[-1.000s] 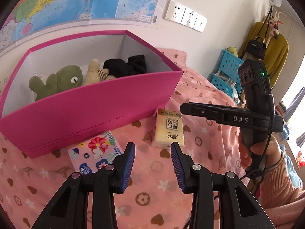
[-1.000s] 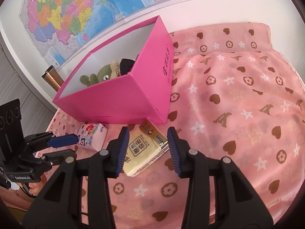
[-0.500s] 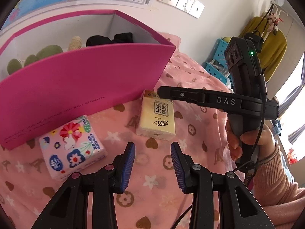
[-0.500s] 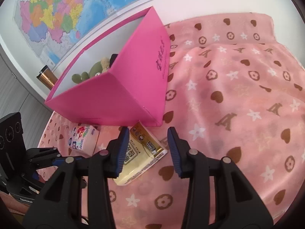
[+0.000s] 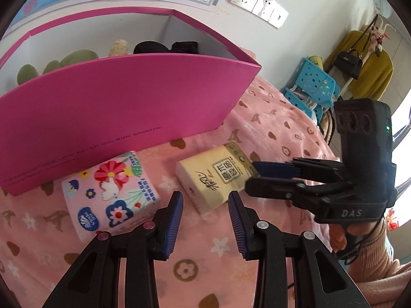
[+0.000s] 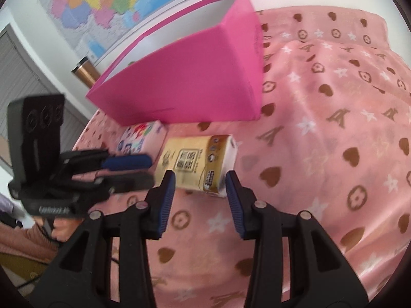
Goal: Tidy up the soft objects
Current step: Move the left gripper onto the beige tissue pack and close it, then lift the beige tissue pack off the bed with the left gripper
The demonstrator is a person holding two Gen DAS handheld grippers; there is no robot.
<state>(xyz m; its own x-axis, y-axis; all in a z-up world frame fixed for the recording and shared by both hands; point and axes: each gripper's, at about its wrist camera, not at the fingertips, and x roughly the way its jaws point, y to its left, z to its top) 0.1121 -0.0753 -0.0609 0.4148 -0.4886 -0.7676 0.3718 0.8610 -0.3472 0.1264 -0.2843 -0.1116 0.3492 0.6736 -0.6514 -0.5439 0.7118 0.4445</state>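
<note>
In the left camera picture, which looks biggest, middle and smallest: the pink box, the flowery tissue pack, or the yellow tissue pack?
1. pink box, by far the largest.
2. and 3. flowery tissue pack and yellow tissue pack look about alike; the flowery one lies slightly nearer the camera, so no ranking.

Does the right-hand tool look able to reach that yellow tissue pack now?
Probably yes. The yellow tissue pack lies flat on the pink cover just ahead of the right gripper, whose fingers stand apart with nothing between them. The left gripper sits beside it, not across.
</note>
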